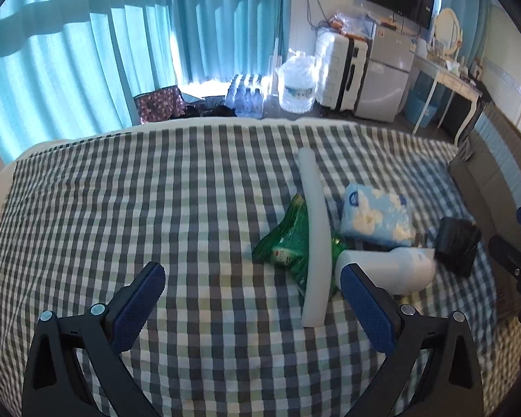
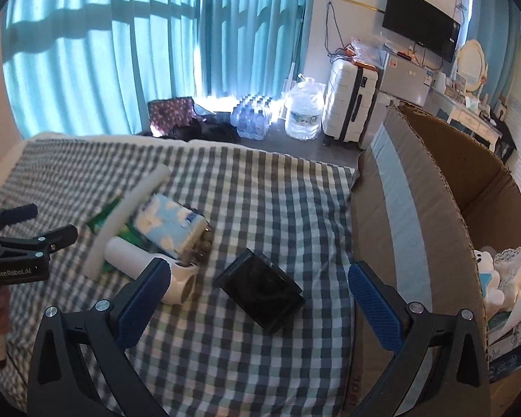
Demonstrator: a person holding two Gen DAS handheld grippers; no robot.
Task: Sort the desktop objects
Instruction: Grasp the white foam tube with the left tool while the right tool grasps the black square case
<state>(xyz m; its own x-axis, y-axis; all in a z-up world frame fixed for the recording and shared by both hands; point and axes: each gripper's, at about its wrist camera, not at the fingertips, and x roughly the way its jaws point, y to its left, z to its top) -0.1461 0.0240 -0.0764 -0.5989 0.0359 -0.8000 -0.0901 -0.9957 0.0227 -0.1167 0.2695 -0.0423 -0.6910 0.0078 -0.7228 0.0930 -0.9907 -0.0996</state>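
Checked grey-and-white bedding [image 1: 156,187] covers the bed that serves as the work surface, with teal curtains [image 1: 69,52] behind it and a white suitcase [image 2: 350,100] and water bottles [image 2: 253,118] on the floor past its far edge. Most of the left half of the cover lies bare, right up to the far hem. The objects bunch toward the right: a long white foam strip [image 1: 316,236] lies across a green snack bag [image 1: 288,243], a blue-and-white tissue pack [image 1: 375,215] sits just beside them, a white bottle [image 1: 392,271] lies on its side against the strip, and a black box [image 2: 260,292] rests apart, nearer the cardboard box [image 2: 416,180]. That carton stands at the bed's right edge, its near wall rising above the cover, with white soft items inside. The left gripper [image 1: 253,309] hangs above the cover with its fingers spread wide and nothing between them; the right gripper [image 2: 257,307] is likewise spread and empty, the black box lying below the gap
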